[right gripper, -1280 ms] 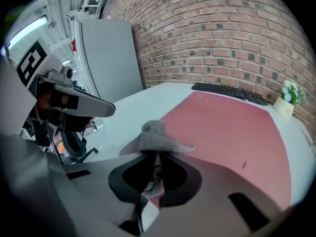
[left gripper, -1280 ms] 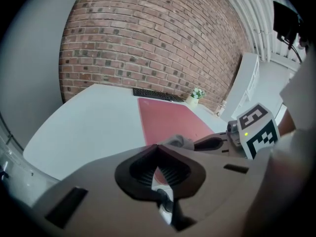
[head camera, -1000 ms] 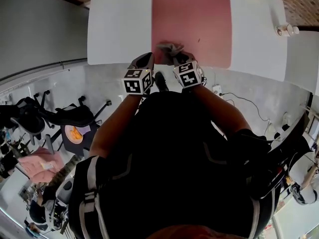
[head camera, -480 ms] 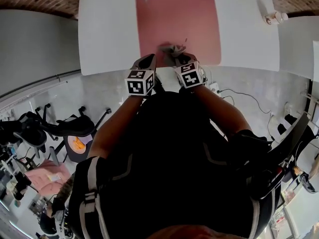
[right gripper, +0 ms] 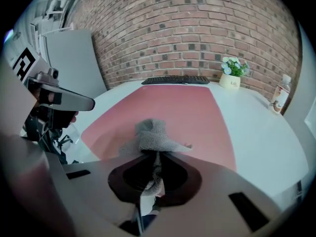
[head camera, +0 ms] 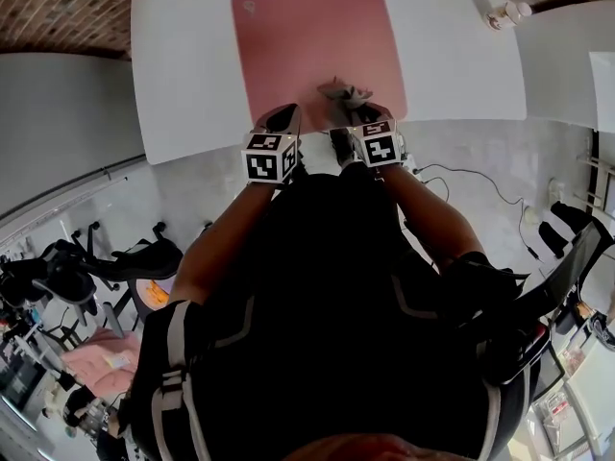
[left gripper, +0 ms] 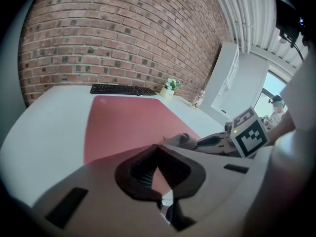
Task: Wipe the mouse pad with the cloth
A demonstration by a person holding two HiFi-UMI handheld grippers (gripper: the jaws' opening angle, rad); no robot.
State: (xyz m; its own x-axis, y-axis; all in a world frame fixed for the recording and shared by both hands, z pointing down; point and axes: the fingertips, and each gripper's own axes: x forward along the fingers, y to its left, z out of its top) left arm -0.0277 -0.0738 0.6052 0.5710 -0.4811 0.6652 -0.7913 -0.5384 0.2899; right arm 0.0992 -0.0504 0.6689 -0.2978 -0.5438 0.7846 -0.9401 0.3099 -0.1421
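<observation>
The pink mouse pad [head camera: 307,36] lies on the white table [head camera: 183,65]. A crumpled grey cloth [head camera: 342,93] rests on the pad near its front right corner, and my right gripper [head camera: 348,121] is shut on it. In the right gripper view the cloth [right gripper: 152,134] bunches out ahead of the gripper [right gripper: 155,156] onto the pad [right gripper: 168,107]. My left gripper [head camera: 284,121] hovers at the pad's front edge, shut with nothing in it. In the left gripper view that gripper [left gripper: 158,149] stands over the pad [left gripper: 128,125], with the cloth [left gripper: 181,140] to its right.
A black keyboard [right gripper: 175,80] lies beyond the pad's far edge. To the far right stand a small flower pot [right gripper: 231,78] and a bottle [right gripper: 280,100]. A brick wall [right gripper: 197,28] backs the table. Below the near table edge, cables [head camera: 461,185] cross the floor.
Both grippers have shifted right along the pad's near edge, and the right one has dragged the cloth from the front left part toward the front right corner. The head view has shifted too.
</observation>
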